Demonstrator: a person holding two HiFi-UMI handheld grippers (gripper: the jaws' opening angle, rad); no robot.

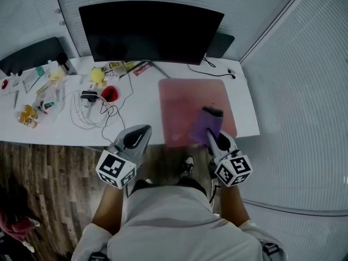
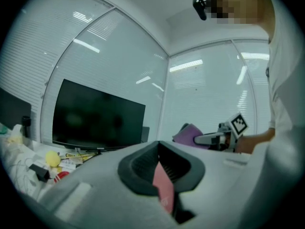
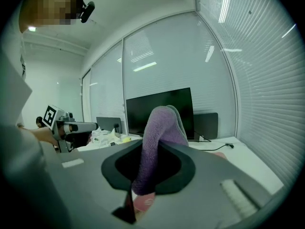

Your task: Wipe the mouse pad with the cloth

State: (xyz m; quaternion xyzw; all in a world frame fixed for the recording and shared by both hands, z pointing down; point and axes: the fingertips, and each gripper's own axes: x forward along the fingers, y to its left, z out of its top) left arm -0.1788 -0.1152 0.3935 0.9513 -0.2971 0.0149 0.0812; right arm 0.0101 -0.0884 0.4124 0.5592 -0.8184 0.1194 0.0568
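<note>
A pink mouse pad [image 1: 190,99] lies on the right half of the white desk [image 1: 141,118]. My right gripper [image 1: 216,136] hovers over the pad's front right corner, shut on a purple cloth [image 1: 205,125] that sticks up out of the jaws. In the right gripper view the cloth [image 3: 159,132] fills the gap of the right gripper [image 3: 147,163], and a strip of pad [image 3: 143,200] shows below. My left gripper [image 1: 134,139] sits at the desk's front edge, left of the pad, jaws together and holding nothing. From the left gripper [image 2: 162,163] view, the cloth [image 2: 188,133] shows at right.
A dark monitor [image 1: 149,31] stands at the back. White cables [image 1: 92,113], a red object [image 1: 110,93], a yellow toy [image 1: 98,75] and small clutter [image 1: 30,113] cover the desk's left side. A black cable [image 1: 212,69] runs behind the pad. Glass walls with blinds enclose the desk.
</note>
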